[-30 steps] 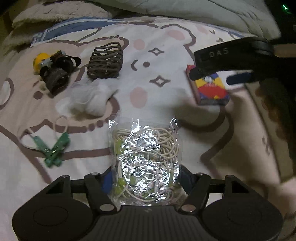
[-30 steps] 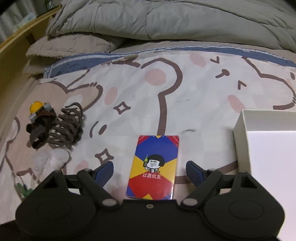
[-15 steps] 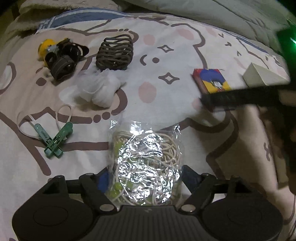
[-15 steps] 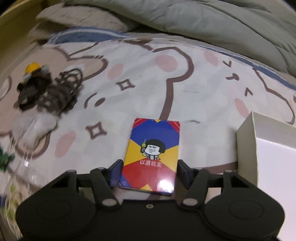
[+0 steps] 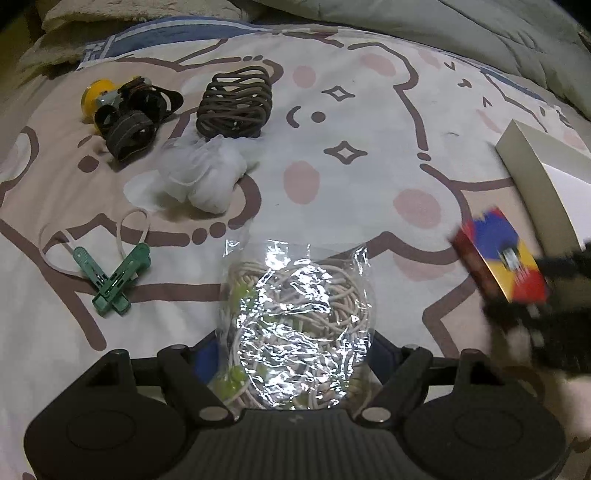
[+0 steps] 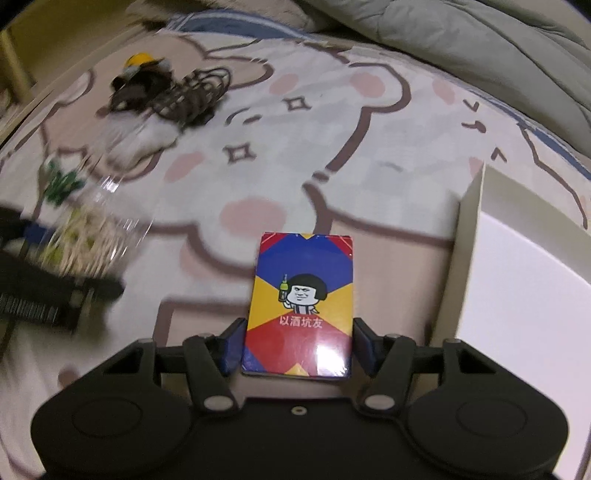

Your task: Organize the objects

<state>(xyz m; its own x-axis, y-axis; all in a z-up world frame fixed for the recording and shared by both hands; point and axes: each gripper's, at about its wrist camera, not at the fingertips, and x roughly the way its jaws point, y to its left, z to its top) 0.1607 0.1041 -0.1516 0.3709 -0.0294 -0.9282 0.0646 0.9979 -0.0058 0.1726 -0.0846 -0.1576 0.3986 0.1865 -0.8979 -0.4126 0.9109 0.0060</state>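
My left gripper (image 5: pixel 295 354) is shut on a clear plastic bag of cream rubber bands (image 5: pixel 295 325) and holds it over the bed sheet. The bag also shows blurred in the right wrist view (image 6: pixel 88 229). My right gripper (image 6: pixel 297 343) is shut on a colourful card box (image 6: pixel 301 302) with a cartoon face, lifted off the sheet. The card box also shows blurred at the right of the left wrist view (image 5: pixel 502 258), close to a white open box (image 5: pixel 535 173), which stands right of the card box in the right wrist view (image 6: pixel 469 236).
On the sheet lie a green clip with a rubber band (image 5: pixel 114 277), a white crumpled bag (image 5: pixel 203 177), a dark coiled band bundle (image 5: pixel 234 103) and a yellow-capped item with black straps (image 5: pixel 122 107). A grey duvet (image 5: pixel 461 29) bounds the far side.
My right gripper closed on the card box, lifted it and carried it right toward the white box. My left gripper, holding the bag, shifted slightly.
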